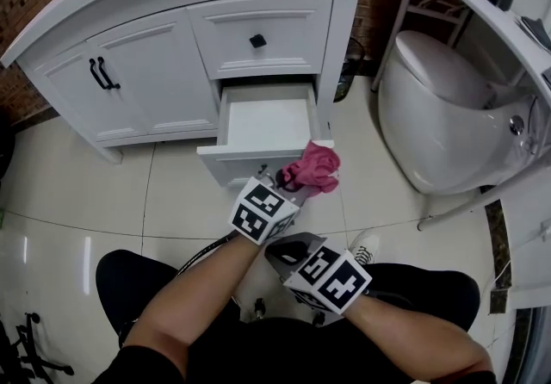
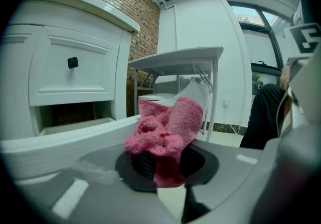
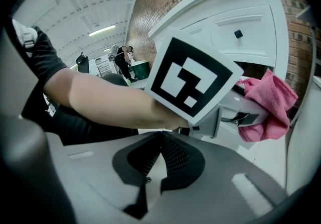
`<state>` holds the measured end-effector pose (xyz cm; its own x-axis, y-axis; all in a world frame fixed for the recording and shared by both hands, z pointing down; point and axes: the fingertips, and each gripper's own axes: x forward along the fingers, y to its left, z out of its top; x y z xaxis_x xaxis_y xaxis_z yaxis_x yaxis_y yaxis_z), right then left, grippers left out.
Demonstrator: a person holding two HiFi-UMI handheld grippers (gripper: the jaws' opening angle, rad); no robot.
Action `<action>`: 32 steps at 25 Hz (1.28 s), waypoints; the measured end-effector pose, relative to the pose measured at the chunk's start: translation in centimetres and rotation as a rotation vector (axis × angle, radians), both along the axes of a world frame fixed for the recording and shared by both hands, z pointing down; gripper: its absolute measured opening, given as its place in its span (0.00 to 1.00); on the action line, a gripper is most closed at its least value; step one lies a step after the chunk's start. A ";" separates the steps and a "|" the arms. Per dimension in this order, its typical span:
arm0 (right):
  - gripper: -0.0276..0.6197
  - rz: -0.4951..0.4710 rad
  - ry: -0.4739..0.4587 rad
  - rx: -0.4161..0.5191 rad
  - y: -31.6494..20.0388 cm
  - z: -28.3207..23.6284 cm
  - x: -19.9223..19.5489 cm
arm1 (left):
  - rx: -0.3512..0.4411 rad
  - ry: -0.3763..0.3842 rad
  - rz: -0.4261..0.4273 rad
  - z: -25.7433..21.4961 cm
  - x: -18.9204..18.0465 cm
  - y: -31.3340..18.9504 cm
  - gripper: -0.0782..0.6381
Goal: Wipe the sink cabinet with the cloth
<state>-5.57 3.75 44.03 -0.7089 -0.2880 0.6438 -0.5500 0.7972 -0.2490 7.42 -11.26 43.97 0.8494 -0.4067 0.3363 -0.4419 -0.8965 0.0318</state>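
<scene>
White sink cabinet (image 1: 172, 55) far left, doors closed, lower drawer (image 1: 263, 120) pulled out. Left hand-held gripper (image 1: 297, 186) clamped on bunched pink cloth (image 1: 314, 169), held at the drawer's near right corner. Nearer, slightly right: right hand-held gripper (image 1: 280, 251), jaws together, gripping nothing. Toilet (image 1: 439, 115) far right.

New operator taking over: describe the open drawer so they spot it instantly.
On the white sink cabinet, look at the right-hand column. Below the shut drawer with the black knob sits the open drawer, pulled out. It alone stands open, with the pink cloth in the left gripper at its front corner.
</scene>
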 end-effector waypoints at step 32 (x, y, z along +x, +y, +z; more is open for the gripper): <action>0.05 -0.012 0.010 0.007 0.1 0.1 -1.0 | 0.065 0.004 -0.478 0.5 -21.0 -3.1 0.23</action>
<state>-6.58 3.81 44.18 -0.7059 -0.2840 0.6488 -0.5429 0.8054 -0.2381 -13.60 -14.31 44.44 0.5634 -0.7721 0.2940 -0.8050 -0.5931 -0.0148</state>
